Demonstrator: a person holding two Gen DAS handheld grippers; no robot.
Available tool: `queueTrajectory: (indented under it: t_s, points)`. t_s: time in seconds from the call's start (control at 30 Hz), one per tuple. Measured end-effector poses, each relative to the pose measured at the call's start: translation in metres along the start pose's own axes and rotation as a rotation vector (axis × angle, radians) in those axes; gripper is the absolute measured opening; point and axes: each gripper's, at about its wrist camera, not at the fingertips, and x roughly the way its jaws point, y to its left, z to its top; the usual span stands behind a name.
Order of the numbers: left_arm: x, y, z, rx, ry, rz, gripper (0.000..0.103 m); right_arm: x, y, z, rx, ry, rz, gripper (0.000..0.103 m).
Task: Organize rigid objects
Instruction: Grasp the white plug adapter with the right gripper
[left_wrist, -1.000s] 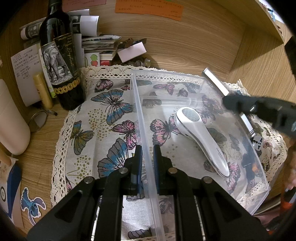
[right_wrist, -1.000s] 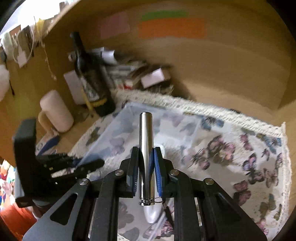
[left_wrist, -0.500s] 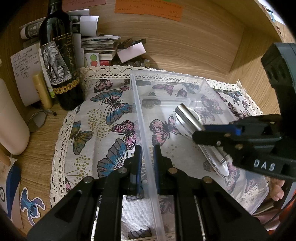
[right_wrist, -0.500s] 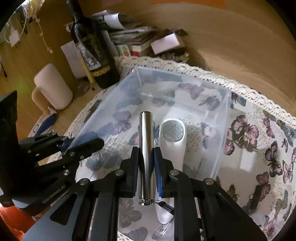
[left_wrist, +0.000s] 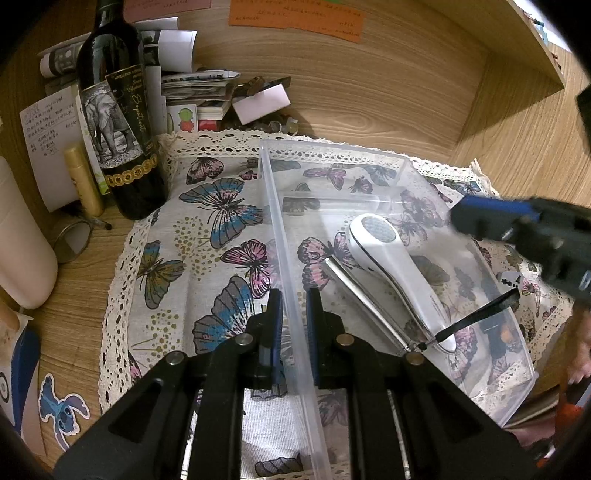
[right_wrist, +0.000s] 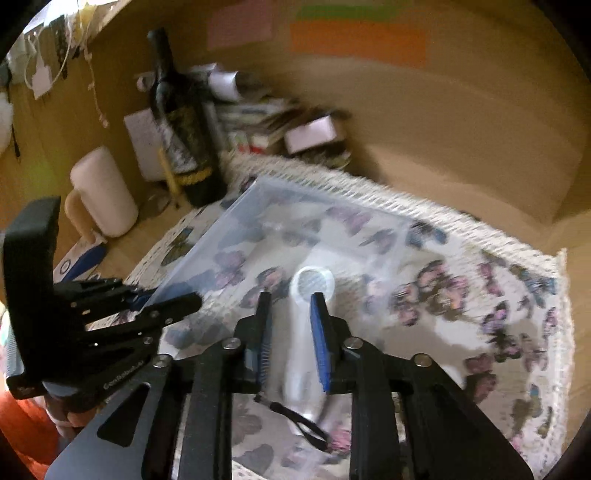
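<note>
Left gripper (left_wrist: 293, 325) is pinching the bin (left_wrist: 280, 229) by its left wall, steadying it. Right gripper (right_wrist: 291, 325) is hanging spread and empty above the bin. Metal tube (left_wrist: 364, 302) is lying on the bin floor near the left wall, touching the white handheld device (left_wrist: 391, 266). Best to be lifting the right gripper straight up, clearing the right rim. Bottle (left_wrist: 118, 107) is crowding the cloth's (left_wrist: 207, 236) far-left corner; the cloth's right edge is offering more room.
</note>
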Motion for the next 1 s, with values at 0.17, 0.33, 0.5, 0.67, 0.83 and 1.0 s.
queueTrajectory:
  t_s: [0.17,0.33,0.5,0.67,0.83,1.0]
  points:
    - [0.000,0.000,0.000,0.001,-0.001,-0.001,0.012,-0.032,-0.032,-0.002,0.057,-0.078,-0.108,0.041]
    - [-0.001,0.000,-0.001,0.000,-0.001,-0.002,0.012,-0.053,-0.070,-0.015,0.133,-0.101,-0.224,0.047]
    - [0.000,0.000,-0.001,0.000,-0.001,-0.002,0.012,-0.050,-0.100,-0.037,0.211,-0.049,-0.292,0.050]
    - [-0.001,0.000,-0.001,0.001,-0.001,-0.001,0.012,-0.035,-0.119,-0.064,0.276,0.031,-0.289,0.050]
    - [0.000,0.000,-0.001,0.000,-0.001,-0.002,0.012,-0.019,-0.127,-0.091,0.319,0.107,-0.268,0.050]
    - [-0.001,0.000,-0.001,0.001,-0.001,-0.002,0.012,-0.009,-0.133,-0.107,0.350,0.142,-0.265,0.055]
